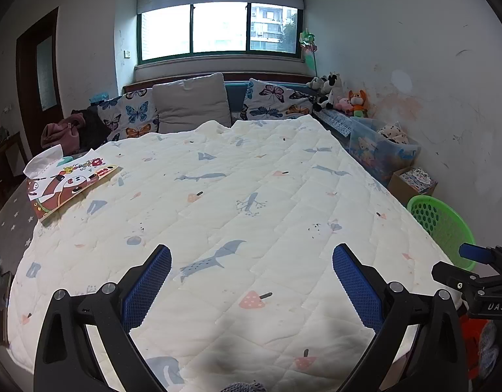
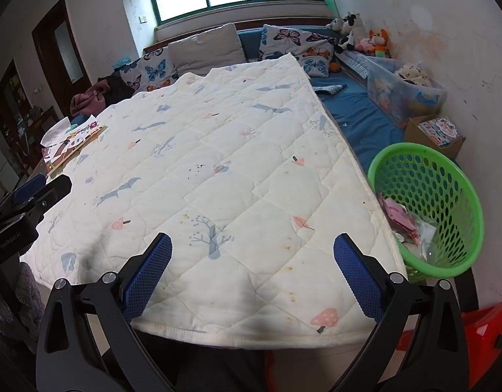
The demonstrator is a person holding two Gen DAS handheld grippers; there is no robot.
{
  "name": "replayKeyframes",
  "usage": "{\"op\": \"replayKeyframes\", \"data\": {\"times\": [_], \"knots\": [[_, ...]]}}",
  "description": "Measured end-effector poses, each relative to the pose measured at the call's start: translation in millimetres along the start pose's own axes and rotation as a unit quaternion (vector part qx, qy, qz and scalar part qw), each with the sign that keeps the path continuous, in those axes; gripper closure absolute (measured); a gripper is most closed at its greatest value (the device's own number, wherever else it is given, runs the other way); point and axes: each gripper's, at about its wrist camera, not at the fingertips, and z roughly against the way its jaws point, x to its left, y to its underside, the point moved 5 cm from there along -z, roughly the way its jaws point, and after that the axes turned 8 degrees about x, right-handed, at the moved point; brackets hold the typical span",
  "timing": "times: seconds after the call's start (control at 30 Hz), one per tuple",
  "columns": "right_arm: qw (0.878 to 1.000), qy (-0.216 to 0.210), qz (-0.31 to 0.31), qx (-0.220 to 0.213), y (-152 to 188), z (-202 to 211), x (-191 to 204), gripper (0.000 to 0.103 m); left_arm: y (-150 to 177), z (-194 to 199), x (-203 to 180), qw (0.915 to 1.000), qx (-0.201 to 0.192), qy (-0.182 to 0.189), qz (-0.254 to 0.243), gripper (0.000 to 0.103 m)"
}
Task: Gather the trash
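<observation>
A green perforated basket (image 2: 427,209) stands at the right edge of the quilted cream cover (image 2: 234,163), and pink wrappers and clear plastic trash (image 2: 411,225) lie inside it. In the left wrist view the basket (image 1: 442,225) shows only partly, at the far right. My left gripper (image 1: 251,261) hovers open over the cover (image 1: 234,196), nothing between its blue pads. My right gripper (image 2: 252,250) is open too, above the cover's near edge, empty. Each gripper shows in the other's view: the right gripper (image 1: 479,271) at the right, the left gripper (image 2: 32,196) at the left.
A picture book (image 1: 68,186) with white tissue (image 1: 43,161) lies at the cover's far left. Butterfly cushions (image 1: 277,99) and a grey pillow (image 1: 192,103) line the back. Plush toys (image 2: 362,36), a clear storage bin (image 2: 401,93) and a cardboard box (image 2: 437,134) stand along the right wall. A red stool (image 2: 473,333) is low right.
</observation>
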Motion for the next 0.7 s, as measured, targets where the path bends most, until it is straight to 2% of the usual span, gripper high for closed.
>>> {"op": "replayKeyframes", "data": {"times": [0.43, 0.7], "knots": [[1.000, -0.001, 0.000, 0.001, 1, 2, 0, 0.004, -2, 6, -5, 1.0000, -0.004, 0.004, -0.006, 0.007], [1.000, 0.001, -0.003, -0.002, 1, 6, -1, 0.004, -2, 12, -11, 0.9997, -0.007, 0.021, -0.012, 0.007]]}}
